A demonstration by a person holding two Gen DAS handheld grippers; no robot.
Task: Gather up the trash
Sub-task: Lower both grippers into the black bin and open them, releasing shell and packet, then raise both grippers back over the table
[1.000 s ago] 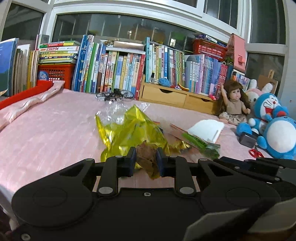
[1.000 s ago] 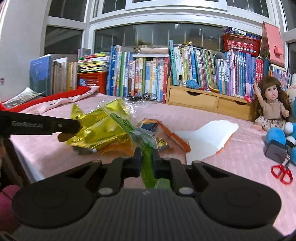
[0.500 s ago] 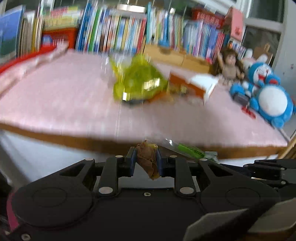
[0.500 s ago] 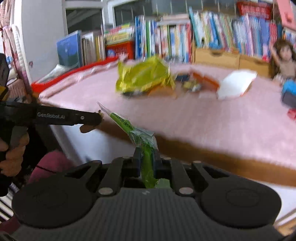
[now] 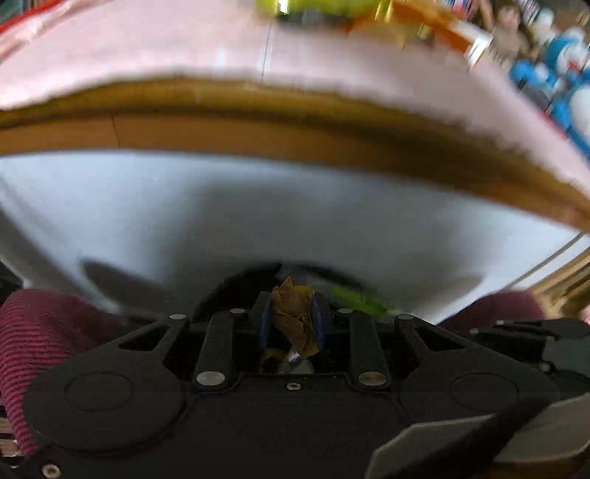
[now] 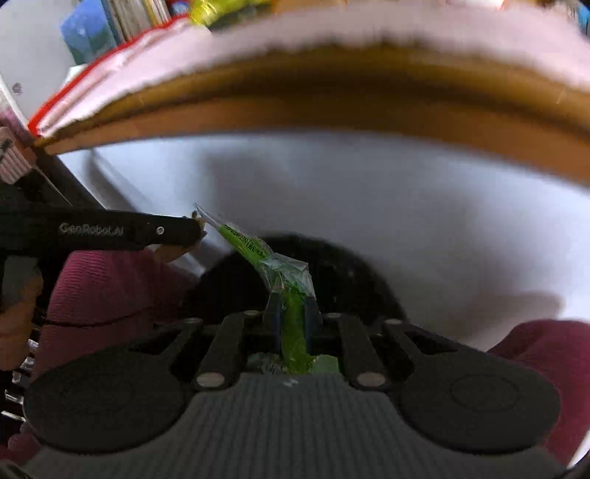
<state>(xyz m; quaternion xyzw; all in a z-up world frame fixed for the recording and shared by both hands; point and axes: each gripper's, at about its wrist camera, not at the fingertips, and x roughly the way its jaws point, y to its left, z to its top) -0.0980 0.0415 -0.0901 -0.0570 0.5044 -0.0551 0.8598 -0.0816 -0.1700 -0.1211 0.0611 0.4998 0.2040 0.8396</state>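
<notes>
Left claw (image 5: 291,317) clamped on a crumpled brown wrapper (image 5: 294,320), dry and papery, creased into sharp folds, pinched between blue-edged pads and standing just above the fingertips. Ahead of and below that claw, a dark round opening (image 5: 258,272), probably a trash bin, though blur leaves the rim unclear. Beyond it a white panel (image 5: 295,206), smooth and matte; above that, the wooden edge of the tabletop (image 5: 258,121) under a pink cloth (image 5: 147,44) with a soft woven look. At the far top, more trash left on the tabletop: a glossy yellow foil bag (image 5: 324,7), smeared by motion. To either side of the claw, ribbed dark-red fabric (image 5: 40,339), apparently the person's clothing. Right claw (image 6: 291,306) clamped on a green plastic sleeve (image 6: 280,272), thin, clear at its crinkled middle, tapering to a pointed tip up and to the left. That tip touching or just beside the fingertip of the left claw as seen from the right wrist view. Directly beyond the right claw, the same dark opening (image 6: 343,272). For a clean drop: both claws brought squarely over the opening before release, low enough that the light wrapper cannot drift, and the long sleeve tip kept from snagging on the neighbouring claw or catching on the rim.
</notes>
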